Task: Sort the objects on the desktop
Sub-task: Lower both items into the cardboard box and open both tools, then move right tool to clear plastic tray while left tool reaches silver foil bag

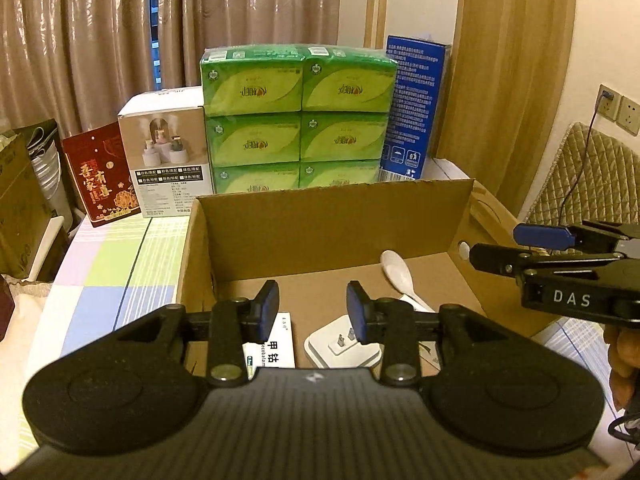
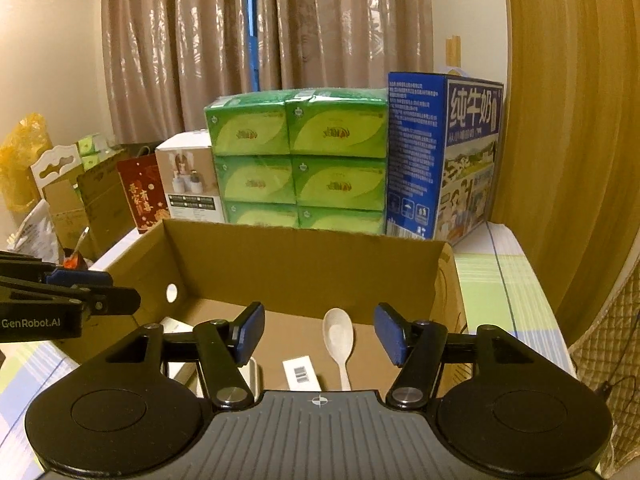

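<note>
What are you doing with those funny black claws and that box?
A person is sorting desk things into a cardboard box, holding a gripper in each hand. Both the left gripper and the right gripper hover over the box with jaws open and empty. A white spoon, a white plug adapter and a small white medicine box already lie inside.

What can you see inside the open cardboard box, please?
Inside the cardboard box lie a white spoon, a white plug adapter and a small printed carton. The grippers hide the near floor.
</note>
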Tool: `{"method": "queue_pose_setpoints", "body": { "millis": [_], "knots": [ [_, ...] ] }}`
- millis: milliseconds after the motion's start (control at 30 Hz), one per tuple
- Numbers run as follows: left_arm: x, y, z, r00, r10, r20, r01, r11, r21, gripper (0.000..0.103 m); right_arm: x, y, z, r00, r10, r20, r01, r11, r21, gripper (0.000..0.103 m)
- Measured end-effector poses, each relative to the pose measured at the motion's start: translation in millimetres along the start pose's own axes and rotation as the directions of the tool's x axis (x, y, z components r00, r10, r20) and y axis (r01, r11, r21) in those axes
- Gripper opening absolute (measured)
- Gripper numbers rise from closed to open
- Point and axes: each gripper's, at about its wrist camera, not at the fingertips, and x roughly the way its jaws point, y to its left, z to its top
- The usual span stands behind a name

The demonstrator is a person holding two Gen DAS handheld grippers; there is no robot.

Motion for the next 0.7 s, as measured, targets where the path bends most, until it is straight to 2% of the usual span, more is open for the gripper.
{"method": "queue_pose_setpoints", "body": {
  "millis": [267, 533, 600, 700],
  "knots": [
    [-23.9, 4.9, -3.6, 1.000, 0.021, 0.019, -0.020, 1.000, -0.009, 0.035, -27.9, 9.2, -0.2, 1.000, 0.001, 0.018, -0.001, 1.000, 0.020, 0.064],
    [-56.8, 6.5, -28.9, 1.000, 0.029, 0.007, -0.029, 1.000, -0.012, 0.052, -69.7, 27.9, -18.7, 0.999, 0.022, 0.040, -0.023, 0.999, 0.032, 0.072],
    [-65.8, 6.4, -36.6, 1.000, 0.030, 0.001, -0.030, 0.999, -0.016, 0.054, -81.8, 30.6, -27.2, 0.999, 0.026, 0.042, -0.027, 0.999, 0.044, 0.074],
    [-78.6, 5.6, -47.5, 1.000, 0.027, -0.001, -0.027, 0.999, -0.020, 0.062, -95.6, 32.4, -41.8, 0.999, 0.022, 0.035, -0.024, 0.997, 0.068, 0.077]
  ]
}}
